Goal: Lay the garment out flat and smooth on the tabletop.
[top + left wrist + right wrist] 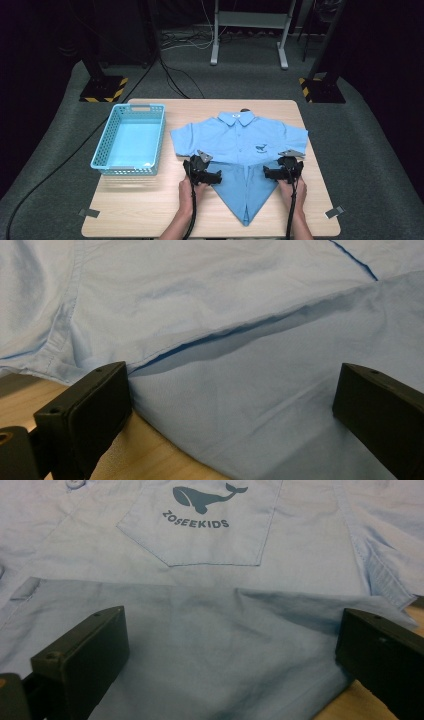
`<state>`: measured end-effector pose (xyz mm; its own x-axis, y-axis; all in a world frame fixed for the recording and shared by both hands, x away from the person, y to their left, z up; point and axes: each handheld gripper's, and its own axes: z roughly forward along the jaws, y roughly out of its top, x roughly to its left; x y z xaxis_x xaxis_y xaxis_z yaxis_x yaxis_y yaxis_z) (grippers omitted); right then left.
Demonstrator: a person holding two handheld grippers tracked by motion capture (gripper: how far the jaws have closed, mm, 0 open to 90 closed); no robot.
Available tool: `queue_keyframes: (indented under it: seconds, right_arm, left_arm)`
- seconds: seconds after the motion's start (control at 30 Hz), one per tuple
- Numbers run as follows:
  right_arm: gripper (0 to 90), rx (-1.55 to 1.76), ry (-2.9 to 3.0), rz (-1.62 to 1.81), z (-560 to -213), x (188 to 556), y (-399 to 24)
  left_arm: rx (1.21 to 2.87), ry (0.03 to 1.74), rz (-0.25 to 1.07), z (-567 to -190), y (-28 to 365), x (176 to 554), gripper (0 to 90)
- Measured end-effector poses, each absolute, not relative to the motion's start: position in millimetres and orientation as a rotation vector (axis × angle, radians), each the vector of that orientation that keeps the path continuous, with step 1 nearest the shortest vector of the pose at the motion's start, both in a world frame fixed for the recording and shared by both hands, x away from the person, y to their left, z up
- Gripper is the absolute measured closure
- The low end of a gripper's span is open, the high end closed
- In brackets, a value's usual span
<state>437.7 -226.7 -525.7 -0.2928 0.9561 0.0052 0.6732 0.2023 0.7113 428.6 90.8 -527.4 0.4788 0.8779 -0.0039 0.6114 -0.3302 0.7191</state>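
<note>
Dark room, grey carpet, black-and-yellow striped stand bases (103,90) at 10 and 2 o'clock off the table (150,212), white frame legs at 12. We worked on a light wooden top.

Turquoise basket (105,146) sat at 9 o'clock of the table, nothing in it that we could see.

We had our left gripper (202,170) at the shirt's left edge, roughly 7 o'clock of table centre. Its jaws stood wide apart, gripping nothing; in the left gripper view (227,405) the left jaw sat on bare wood right at the cloth edge, the right jaw over cloth, with a folded flap between them.

Light blue shirt (240,137) lay face up at table centre, collar at 12, short sleeves spread. Its lower part was folded into a point aimed at 6 o'clock. Chest pocket (210,535) carried a whale print and the lettering ZOSEEKIDS.

We had our right gripper (285,167) at the shirt's right edge, about 5 o'clock of centre. Jaws likewise spread, clamped on nothing; in the right gripper view (230,655) folded cloth lay between them, below the pocket.
</note>
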Motion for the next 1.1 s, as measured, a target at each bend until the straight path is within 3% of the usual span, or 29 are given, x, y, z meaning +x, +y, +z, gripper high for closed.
queue_keyframes:
  seconds: [0.4,0.57,0.8,1.1]
  right_arm:
    - [4.2,1.483,2.066,0.914,-522,430,-225]
    - [9.1,1.437,2.099,0.952,-512,426,-201]
    - [26.6,1.422,2.182,0.935,-515,434,-165]
    - [53.4,1.363,2.109,0.984,-523,419,-168]
  left_arm:
    - [2.062,1.229,0.513,-527,91,430,1.3]
    - [2.065,1.225,0.510,-527,91,431,1.3]
    - [2.065,1.225,0.509,-527,91,431,1.3]
    - [2.066,1.218,0.506,-527,91,431,1.4]
